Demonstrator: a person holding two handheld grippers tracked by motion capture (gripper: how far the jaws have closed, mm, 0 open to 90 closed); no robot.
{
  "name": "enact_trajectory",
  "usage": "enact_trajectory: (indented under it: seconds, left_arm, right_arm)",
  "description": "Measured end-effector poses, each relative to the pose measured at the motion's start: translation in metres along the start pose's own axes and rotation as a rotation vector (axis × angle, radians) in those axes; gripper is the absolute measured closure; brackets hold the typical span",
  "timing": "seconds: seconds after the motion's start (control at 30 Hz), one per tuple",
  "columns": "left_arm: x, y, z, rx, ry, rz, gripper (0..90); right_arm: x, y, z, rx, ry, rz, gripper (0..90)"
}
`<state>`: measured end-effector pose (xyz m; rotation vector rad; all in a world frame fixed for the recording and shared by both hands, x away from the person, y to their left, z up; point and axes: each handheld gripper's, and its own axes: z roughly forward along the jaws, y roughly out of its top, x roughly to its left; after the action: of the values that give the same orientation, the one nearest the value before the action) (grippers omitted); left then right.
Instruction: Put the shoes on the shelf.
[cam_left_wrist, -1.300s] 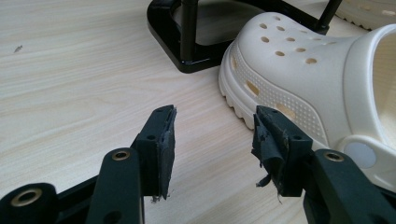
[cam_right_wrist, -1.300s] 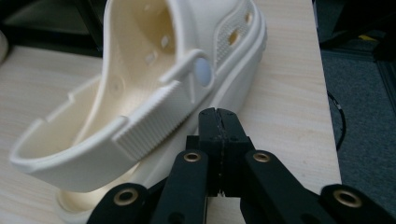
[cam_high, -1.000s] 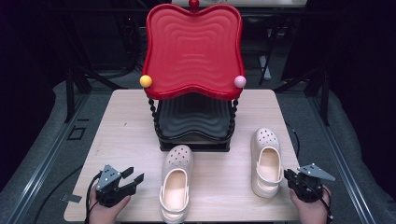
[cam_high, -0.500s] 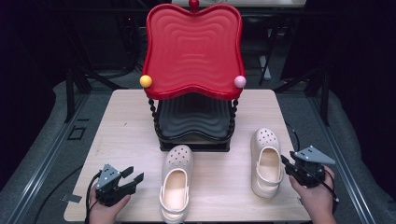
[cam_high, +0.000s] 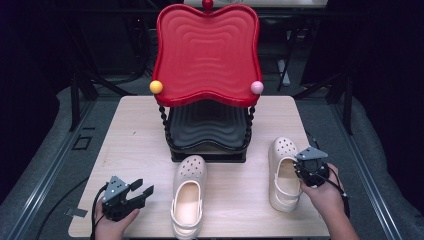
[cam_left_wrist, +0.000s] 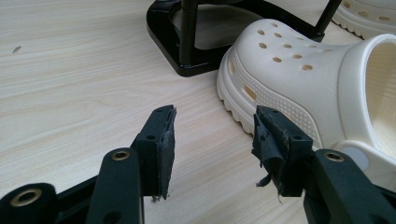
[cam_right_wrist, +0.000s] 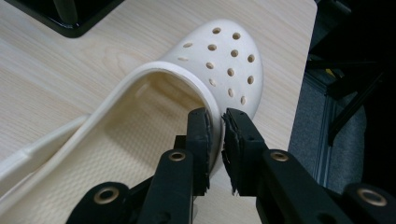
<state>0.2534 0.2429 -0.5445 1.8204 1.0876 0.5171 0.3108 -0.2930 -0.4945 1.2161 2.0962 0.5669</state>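
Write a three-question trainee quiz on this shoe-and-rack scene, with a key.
1. True or false: the right gripper has its jaws closed on the side wall of the right clog.
2. Which is open with nothing between its jaws: A) left gripper B) right gripper?
3. Fill in: the left clog lies on the table with its toe pointing at the black base of the ____.

Key: 1 true; 2 A; 3 red rack.

A big wavy red plastic tray (cam_high: 207, 52) stands on top of a black rack (cam_high: 207, 131) with a dark tray. A yellow ball (cam_high: 156, 87) and a pink ball (cam_high: 257, 87) sit at its corners. All rest on a light wooden table (cam_high: 132, 145).
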Motion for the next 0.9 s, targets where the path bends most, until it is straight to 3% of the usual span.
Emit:
enact_trajectory:
  seconds: [0.1,0.27,0.43,0.53,0.67,0.8,0.9]
  left_arm:
    - [0.000,0.000,0.000,0.000,0.000,-0.001,49.1]
    - [0.000,0.000,0.000,0.000,0.001,-0.002,49.1]
    - [0.001,0.000,0.000,-0.003,0.002,-0.003,49.1]
    - [0.001,0.000,0.000,-0.004,0.002,-0.004,49.1]
    - [-0.001,0.000,0.000,-0.002,0.002,-0.004,49.1]
    - [-0.002,0.000,0.000,0.004,0.001,0.000,49.1]
    - [-0.002,0.000,0.000,0.002,0.000,0.003,49.1]
  right_arm:
    - [-0.001,0.001,0.002,0.029,-0.006,-0.016,81.5]
    - [0.001,0.001,0.005,0.022,-0.019,-0.016,83.1]
    - [0.002,0.000,-0.001,0.036,-0.026,-0.028,83.8]
    - [0.004,-0.002,-0.009,0.015,-0.010,-0.007,83.7]
    - [0.013,-0.006,-0.025,0.005,0.003,-0.045,83.7]
    - [0.027,-0.007,-0.044,-0.010,0.048,-0.059,83.8]
    - [0.046,-0.005,-0.057,-0.038,0.090,-0.082,83.7]
